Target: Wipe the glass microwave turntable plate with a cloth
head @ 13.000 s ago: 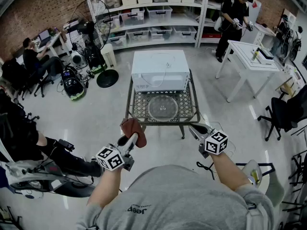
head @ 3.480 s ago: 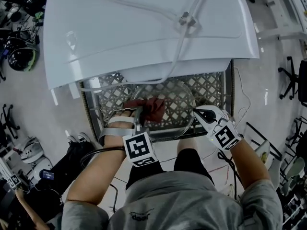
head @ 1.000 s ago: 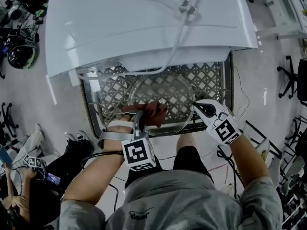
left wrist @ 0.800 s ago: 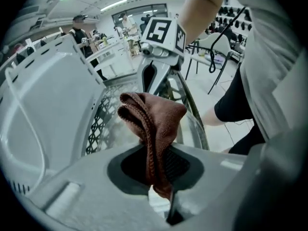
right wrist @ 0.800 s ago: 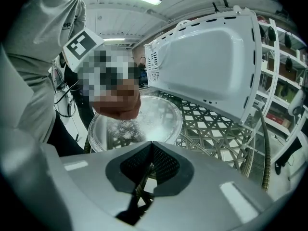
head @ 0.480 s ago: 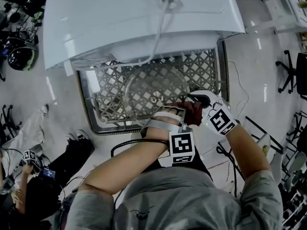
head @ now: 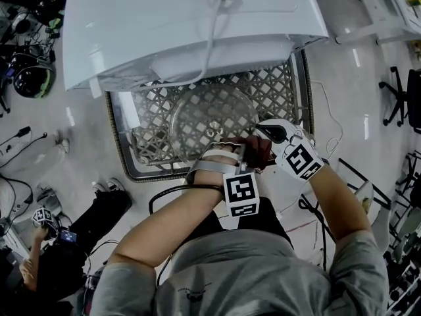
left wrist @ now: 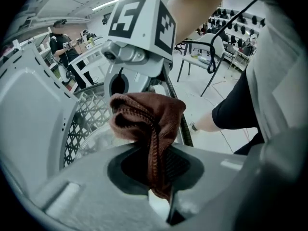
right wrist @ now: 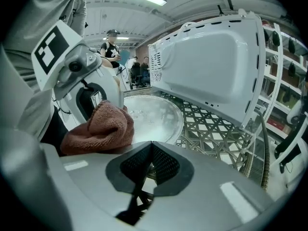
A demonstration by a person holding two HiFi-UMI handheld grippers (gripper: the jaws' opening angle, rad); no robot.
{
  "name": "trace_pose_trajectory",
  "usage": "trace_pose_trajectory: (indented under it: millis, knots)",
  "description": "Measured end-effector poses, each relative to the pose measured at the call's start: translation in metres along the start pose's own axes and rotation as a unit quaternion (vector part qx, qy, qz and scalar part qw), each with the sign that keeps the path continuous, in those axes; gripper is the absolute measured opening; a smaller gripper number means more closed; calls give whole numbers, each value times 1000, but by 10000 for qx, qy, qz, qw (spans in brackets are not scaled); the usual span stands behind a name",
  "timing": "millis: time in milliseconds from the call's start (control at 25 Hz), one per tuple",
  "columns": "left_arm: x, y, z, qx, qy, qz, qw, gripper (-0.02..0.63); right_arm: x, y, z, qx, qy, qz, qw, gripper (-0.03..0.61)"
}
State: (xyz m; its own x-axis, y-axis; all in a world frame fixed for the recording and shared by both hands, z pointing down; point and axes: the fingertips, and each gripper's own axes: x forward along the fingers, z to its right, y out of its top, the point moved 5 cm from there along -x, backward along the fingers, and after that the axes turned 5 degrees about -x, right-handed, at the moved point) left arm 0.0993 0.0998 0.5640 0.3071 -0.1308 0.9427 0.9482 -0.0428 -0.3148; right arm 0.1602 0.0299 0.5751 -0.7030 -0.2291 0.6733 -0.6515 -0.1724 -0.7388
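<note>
Your left gripper's [left wrist: 156, 170] jaws are clamped on a reddish-brown cloth [left wrist: 147, 114]; a fold runs down between them and the rest bunches up past the tips. Your right gripper's [right wrist: 151, 162] jaws are drawn together, and their tips meet the near rim of the glass turntable plate [right wrist: 154, 114], pinching it as far as that view shows. Seen from your head, your left forearm crosses over towards the right, so the cloth [head: 258, 151] sits at the plate's [head: 210, 114] near right edge, just beside the right gripper [head: 266, 130] and touching it or nearly so. The right gripper view shows the cloth [right wrist: 103, 129] resting against the plate's rim, with the left gripper [right wrist: 82, 76] right behind it. The plate lies flat on a metal lattice table [head: 283, 91], close to the table's front edge. Behind it stands a white microwave [head: 191, 18] with a pale cable [head: 210, 18] trailing across its top.
</note>
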Motion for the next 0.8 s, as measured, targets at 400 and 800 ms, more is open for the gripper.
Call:
trace_pose_trajectory:
  millis: [400, 800]
  knots:
    - [-45, -115, 7, -610, -45, -614, 9962, 61, 0, 1, -1, 6, 19, 3, 10000, 11]
    - [-60, -146, 8, -906, 33, -793, 9927, 61, -1, 0, -1, 54, 43, -107, 9999, 11]
